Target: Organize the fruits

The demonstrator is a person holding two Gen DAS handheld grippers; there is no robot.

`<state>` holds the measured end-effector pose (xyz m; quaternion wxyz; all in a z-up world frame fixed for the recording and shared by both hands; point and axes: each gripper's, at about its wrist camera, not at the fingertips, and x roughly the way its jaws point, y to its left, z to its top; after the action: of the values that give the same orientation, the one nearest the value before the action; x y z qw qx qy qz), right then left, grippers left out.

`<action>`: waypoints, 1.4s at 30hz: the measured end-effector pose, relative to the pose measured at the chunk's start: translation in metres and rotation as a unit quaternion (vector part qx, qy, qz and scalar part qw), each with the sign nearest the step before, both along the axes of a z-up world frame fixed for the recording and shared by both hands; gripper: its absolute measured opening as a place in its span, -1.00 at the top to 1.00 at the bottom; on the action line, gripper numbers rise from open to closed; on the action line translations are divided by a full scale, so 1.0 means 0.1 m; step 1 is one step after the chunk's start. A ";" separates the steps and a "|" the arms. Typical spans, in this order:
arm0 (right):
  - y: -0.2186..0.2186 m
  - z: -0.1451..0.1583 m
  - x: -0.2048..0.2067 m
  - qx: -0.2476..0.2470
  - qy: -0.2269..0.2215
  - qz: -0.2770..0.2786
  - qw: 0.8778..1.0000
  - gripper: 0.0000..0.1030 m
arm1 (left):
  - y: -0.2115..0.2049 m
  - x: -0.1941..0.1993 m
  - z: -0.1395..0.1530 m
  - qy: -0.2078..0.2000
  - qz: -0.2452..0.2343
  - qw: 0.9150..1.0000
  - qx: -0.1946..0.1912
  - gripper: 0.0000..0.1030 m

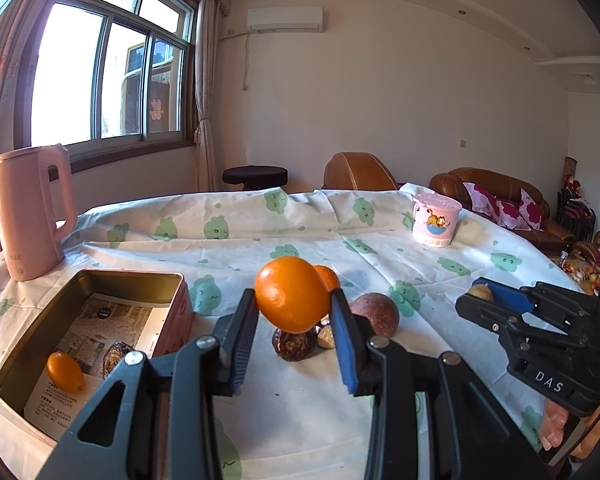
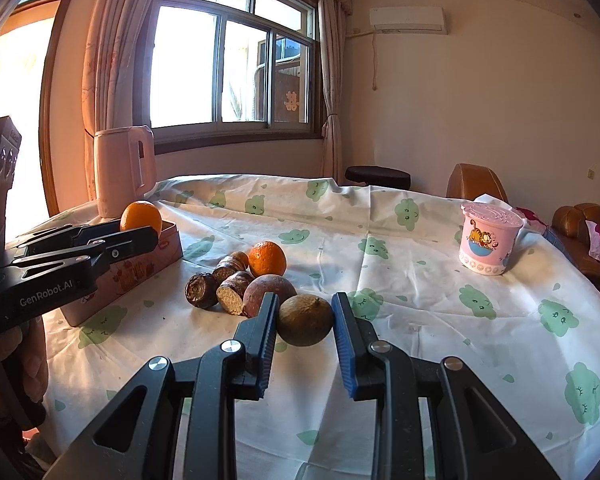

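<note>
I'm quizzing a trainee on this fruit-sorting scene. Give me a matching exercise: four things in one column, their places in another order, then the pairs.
1. large orange
2. brown round fruit
3. small orange fruit
4. cartoon cup

A. inside the tin box
B. between the left tongs
C. standing on the tablecloth, far right
D. between the right tongs

Pairs: 1-B, 2-D, 3-A, 4-C

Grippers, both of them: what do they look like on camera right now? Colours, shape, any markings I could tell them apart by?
Both are black plastic scissor-style frames with silver pivot bolts and ribbed pads. The left tool has one black pad and one blue pad, and reads "GenRobot.AI" in white on its side. The right tool has blue-edged pads and shows "DAS" in white. No cables or sleeves show.
</note>
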<state>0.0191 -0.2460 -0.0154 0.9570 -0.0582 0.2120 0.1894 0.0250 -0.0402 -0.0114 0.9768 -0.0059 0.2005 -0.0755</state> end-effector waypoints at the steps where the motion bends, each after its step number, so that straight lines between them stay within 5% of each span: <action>1: 0.00 0.00 -0.01 0.000 -0.002 -0.001 1.000 0.44 | 0.00 -0.01 0.00 -0.002 0.001 1.000 0.001 0.27; 26: 0.08 0.11 -0.16 -0.025 -0.040 -0.016 0.999 0.44 | 0.09 -0.20 0.05 -0.030 0.014 0.999 0.011 0.27; 42: 0.50 0.50 -0.16 -0.012 -0.055 0.045 0.997 0.44 | 0.40 -0.31 0.17 -0.036 0.041 0.998 0.021 0.27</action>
<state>0.0032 -0.1956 0.0346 0.9571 -0.0895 0.1582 0.2258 -0.0063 0.0001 0.0056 0.9855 0.0087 0.1666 -0.0311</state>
